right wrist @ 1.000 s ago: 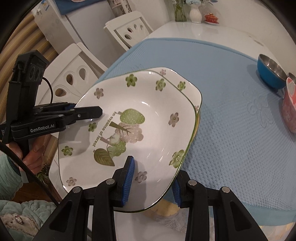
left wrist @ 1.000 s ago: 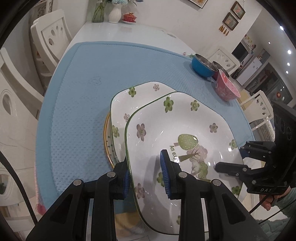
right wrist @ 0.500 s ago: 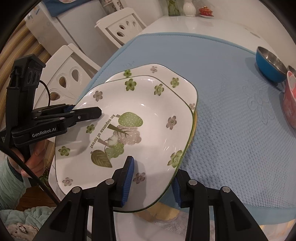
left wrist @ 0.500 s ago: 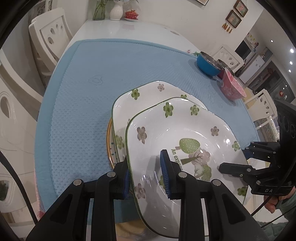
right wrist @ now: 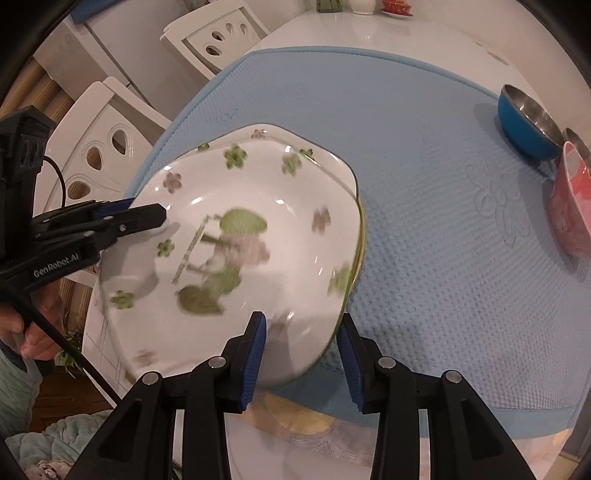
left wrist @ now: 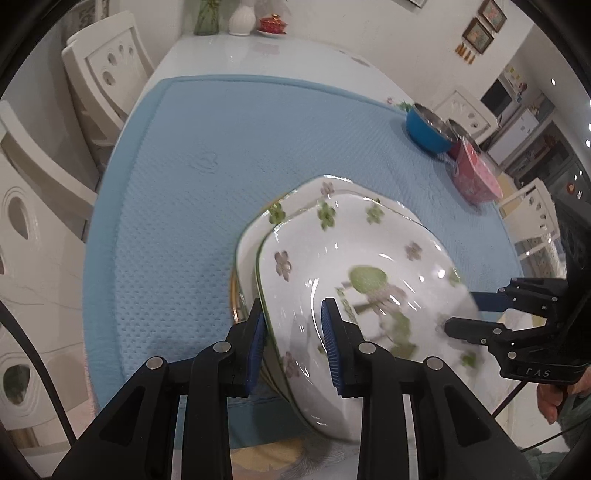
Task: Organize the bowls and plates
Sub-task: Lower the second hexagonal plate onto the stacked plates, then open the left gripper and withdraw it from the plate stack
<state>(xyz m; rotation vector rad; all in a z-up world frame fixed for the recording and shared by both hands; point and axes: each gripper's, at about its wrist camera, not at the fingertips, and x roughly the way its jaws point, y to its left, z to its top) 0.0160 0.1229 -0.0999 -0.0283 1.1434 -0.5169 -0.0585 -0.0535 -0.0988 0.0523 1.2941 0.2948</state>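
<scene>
Both claws, left (left wrist: 293,334) and right (right wrist: 301,349), clamped on glossy squarish floral plate (left wrist: 354,258); dimpled blue mat (left wrist: 192,206).

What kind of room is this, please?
Most likely a home dining area: a long white table under a blue mat, white carved chairs beside it, and framed pictures on the wall.
</scene>
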